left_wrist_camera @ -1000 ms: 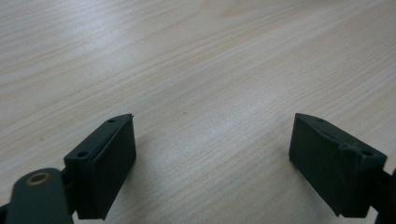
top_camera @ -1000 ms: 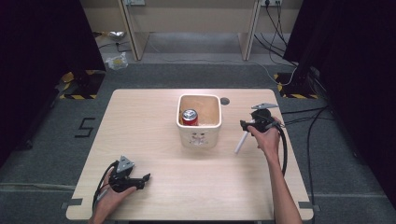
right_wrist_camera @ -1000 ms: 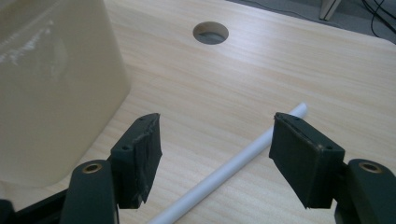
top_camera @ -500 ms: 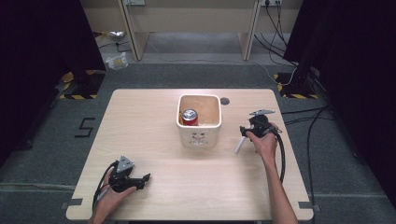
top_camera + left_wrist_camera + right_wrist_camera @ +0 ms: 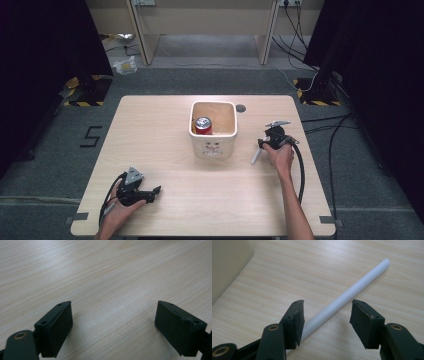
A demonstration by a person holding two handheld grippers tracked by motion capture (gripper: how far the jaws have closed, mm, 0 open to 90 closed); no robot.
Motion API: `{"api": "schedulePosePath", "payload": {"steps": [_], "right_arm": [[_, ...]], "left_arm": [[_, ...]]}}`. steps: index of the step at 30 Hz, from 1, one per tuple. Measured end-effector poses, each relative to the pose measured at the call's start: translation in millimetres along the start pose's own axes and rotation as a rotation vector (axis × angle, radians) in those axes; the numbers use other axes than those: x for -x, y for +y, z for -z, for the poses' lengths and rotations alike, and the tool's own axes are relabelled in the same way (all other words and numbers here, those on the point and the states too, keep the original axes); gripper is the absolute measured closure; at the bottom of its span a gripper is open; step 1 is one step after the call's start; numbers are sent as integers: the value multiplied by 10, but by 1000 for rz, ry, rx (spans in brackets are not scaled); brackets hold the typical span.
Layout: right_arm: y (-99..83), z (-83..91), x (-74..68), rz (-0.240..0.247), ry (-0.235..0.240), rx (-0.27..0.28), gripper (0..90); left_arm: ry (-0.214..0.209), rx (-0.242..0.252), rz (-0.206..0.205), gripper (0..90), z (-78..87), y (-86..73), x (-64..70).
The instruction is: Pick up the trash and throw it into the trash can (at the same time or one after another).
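A cream bin (image 5: 213, 145) stands mid-desk (image 5: 150, 130), holding what looks like a red can (image 5: 203, 125) upright

Overhead table (image 5: 165, 130); two close, perhaps tabletop-level

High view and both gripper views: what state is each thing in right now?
Left hand-held gripper: open, nothing between its jaws, low over bare table.
Right hand-held gripper: open, jaws on either side of the white tube.
White tube: lying flat on the table, not gripped.
Bin: upright, open on top.
Red can: standing upright inside the bin.
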State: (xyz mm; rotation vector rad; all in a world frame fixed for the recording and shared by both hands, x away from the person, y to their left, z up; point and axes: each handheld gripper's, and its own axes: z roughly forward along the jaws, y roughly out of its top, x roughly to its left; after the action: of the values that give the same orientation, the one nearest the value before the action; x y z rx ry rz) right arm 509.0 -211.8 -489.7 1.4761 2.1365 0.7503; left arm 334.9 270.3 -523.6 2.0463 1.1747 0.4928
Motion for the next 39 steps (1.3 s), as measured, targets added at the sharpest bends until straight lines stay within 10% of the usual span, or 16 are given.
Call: {"api": "schedulePosePath", "payload": {"steps": [19, 28, 39], "right_arm": [[-133, -51, 143, -52, 49, 34, 784], [-151, -36, 209, -80, 71, 50, 795], [110, 478, 238, -76, 86, 212, 796]], "left_arm": [[0, 0, 0, 139, 0, 0, 0], [0, 0, 0, 139, 0, 0, 0], [0, 0, 0, 139, 0, 0, 0]]}}
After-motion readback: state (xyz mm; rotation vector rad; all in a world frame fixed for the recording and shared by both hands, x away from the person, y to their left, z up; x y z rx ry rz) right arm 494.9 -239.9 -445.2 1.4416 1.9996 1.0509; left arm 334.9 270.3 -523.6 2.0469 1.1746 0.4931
